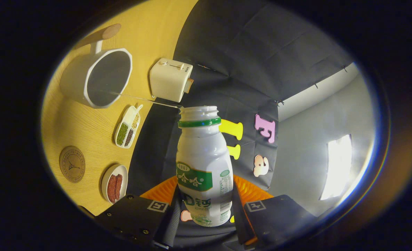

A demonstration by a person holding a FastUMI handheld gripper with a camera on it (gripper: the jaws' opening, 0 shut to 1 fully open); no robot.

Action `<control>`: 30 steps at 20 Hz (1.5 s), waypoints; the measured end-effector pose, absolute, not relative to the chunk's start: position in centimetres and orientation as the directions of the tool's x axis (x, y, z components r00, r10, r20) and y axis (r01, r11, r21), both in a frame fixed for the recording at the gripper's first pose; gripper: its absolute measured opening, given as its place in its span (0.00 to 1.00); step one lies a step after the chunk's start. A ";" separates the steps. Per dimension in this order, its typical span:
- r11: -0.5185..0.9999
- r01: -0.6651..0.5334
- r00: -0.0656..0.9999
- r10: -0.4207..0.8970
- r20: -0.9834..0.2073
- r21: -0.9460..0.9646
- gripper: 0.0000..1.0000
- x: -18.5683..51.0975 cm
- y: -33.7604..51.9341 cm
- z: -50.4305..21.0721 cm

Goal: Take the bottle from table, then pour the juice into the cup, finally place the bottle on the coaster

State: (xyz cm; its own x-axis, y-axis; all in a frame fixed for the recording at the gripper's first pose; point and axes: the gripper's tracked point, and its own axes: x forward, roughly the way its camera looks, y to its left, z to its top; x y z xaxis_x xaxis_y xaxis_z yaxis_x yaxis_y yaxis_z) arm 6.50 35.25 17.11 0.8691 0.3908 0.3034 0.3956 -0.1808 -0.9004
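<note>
My gripper [206,205] is shut on a white plastic bottle [204,157] with a green label and a green neck ring; both fingers [157,195] press on its lower body. The bottle's mouth is uncapped and I see no liquid coming out. I am rolled far over, so the bottle lies tipped steeply relative to the wooden table [84,129]. The white cup [98,78] with a wooden handle stands on that table, well beyond and to the side of the bottle's mouth. The round brown coaster [72,164] lies nearer to me, bare.
A cream toaster [171,79] stands at the table's far edge next to the cup. A white divided tray of beans [127,127] and a small plate of sausage slices [114,183] lie between the cup and the coaster. Black cloth wall rises behind the bottle.
</note>
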 end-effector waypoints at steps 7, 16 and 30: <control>-0.218 0.428 0.850 0.425 0.310 -0.877 0.66 6.3 36.0 17.4; -0.266 0.465 0.828 0.467 0.309 -0.844 0.66 6.1 36.8 17.0; -0.327 0.546 0.778 0.539 0.322 -0.771 0.66 6.1 38.8 16.6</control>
